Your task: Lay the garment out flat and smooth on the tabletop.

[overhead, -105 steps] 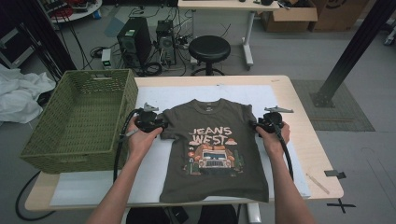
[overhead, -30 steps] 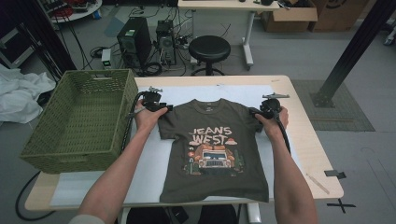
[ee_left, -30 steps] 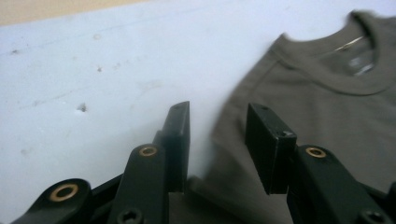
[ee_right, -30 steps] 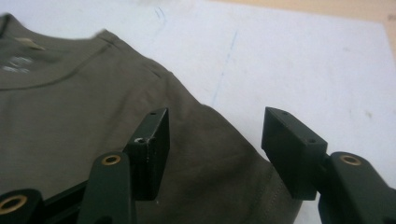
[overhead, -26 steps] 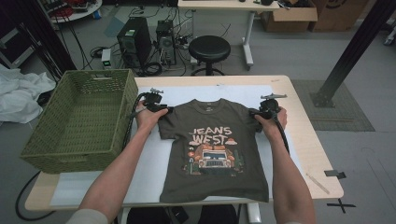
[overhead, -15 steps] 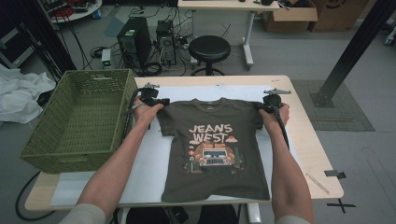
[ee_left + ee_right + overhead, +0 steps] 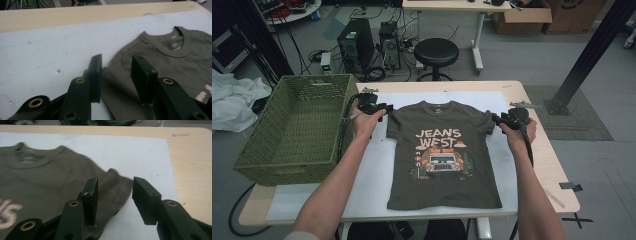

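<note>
A dark olive T-shirt [image 7: 444, 165] printed "JEANS WEST" lies flat, face up, on the white mat [image 7: 377, 170]. My left gripper [image 7: 383, 107] hovers at the shirt's left sleeve. In the left gripper view the gripper [image 7: 116, 60] is open, and the sleeve of the shirt [image 7: 175, 62] lies loose below the gap. My right gripper [image 7: 498, 119] is at the other sleeve. In the right gripper view the gripper [image 7: 116, 181] is open over that sleeve's edge [image 7: 117, 185]. Both pairs of jaws have just been opening, and no pad presses on cloth.
A green woven basket [image 7: 292, 125] stands on the left end of the wooden table [image 7: 542, 150], close to my left hand. Behind the table are a black stool [image 7: 435, 50], computer towers and cables. A black post [image 7: 592, 50] rises at the right.
Both grippers reached the sleeves, drew them outward and let go. They now stand open just off the sleeves, the right one shifted nearer and to the right. The shirt lies wider.
</note>
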Tool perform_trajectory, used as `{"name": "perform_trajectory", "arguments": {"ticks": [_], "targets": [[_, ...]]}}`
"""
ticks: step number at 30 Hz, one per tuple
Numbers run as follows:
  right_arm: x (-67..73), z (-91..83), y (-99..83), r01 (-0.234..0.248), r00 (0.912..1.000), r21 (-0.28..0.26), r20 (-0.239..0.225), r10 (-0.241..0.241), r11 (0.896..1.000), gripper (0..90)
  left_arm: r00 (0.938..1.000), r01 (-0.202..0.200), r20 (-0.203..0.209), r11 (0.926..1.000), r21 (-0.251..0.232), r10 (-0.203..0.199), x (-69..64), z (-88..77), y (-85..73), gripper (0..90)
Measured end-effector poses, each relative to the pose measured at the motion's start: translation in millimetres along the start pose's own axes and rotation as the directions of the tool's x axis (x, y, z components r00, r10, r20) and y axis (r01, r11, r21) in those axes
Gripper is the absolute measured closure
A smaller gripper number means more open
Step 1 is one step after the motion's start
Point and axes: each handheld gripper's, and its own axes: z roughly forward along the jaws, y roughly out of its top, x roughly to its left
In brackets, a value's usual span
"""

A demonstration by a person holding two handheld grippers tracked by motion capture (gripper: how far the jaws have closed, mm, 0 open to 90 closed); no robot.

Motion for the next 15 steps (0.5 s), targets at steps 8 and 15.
{"name": "perform_trajectory", "arguments": {"ticks": [8,15], "targets": [[24.5,-41.1,-40.0,0.034,0.9959,0.024,-0.084,-0.032,0.999,52.7,0.9971,-0.030,-0.065,0.9901,0.137,0.039,-15.7,0.3,-38.5,62.0],[31.7,-49.9,-59.3,0.031,0.9958,0.020,-0.087,-0.029,0.999,52.4,0.9980,-0.052,-0.028,0.9872,0.151,0.057,-18.0,-0.4,-48.2,87.9]]}}
